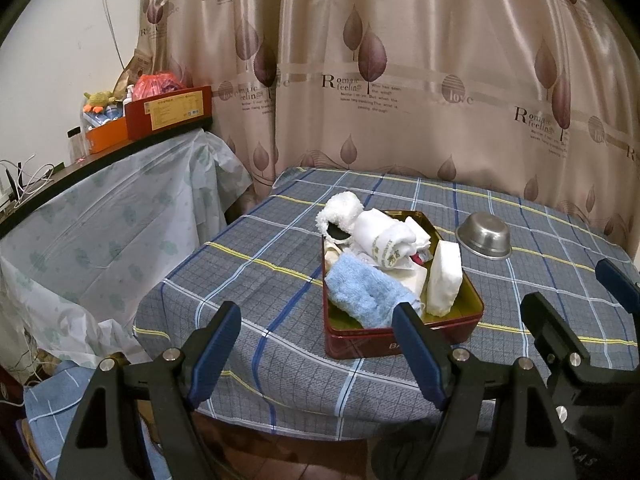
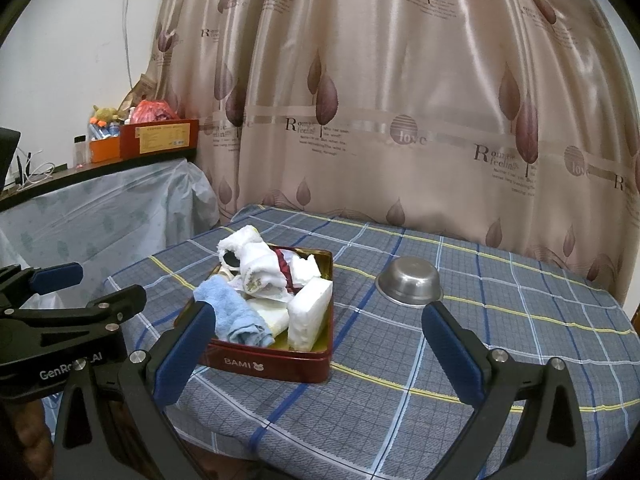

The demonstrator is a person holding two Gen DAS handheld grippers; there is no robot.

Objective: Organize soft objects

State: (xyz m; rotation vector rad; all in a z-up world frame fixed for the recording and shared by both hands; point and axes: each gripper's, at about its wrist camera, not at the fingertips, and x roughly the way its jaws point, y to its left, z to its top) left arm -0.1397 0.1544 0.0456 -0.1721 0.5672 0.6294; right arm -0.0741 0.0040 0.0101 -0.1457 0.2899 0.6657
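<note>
The curtain hangs behind everything, close against the far edge of the tabletop; it is printed again and again with "Romantic feelings" and a round "love" badge, with smaller lines beneath that are too fine to read. The tabletop wears a grey plaid cloth, which gives the things a soft, non-slip bed.

Near the tabletop's middle, toward its left edge, sits the red tin, "BAMI" lettered on its front wall beside a small bear mark. It serves as the collecting box: the soft objects are heaped inside, some poking above the rim, which suggests packing rather than neat folding so far. A blue towel lies at the near left, a white folded pad stands on edge at the near right, a rolled white cloth with printed trim lies on top, and a fluffy white piece spills over the far left corner.

A steel bowl rests upside down to the tin's right, apart from it.

The left claw and right claw both hang at the near edge, spread wide and empty; "GenRo" shows on the left tool's body.
</note>
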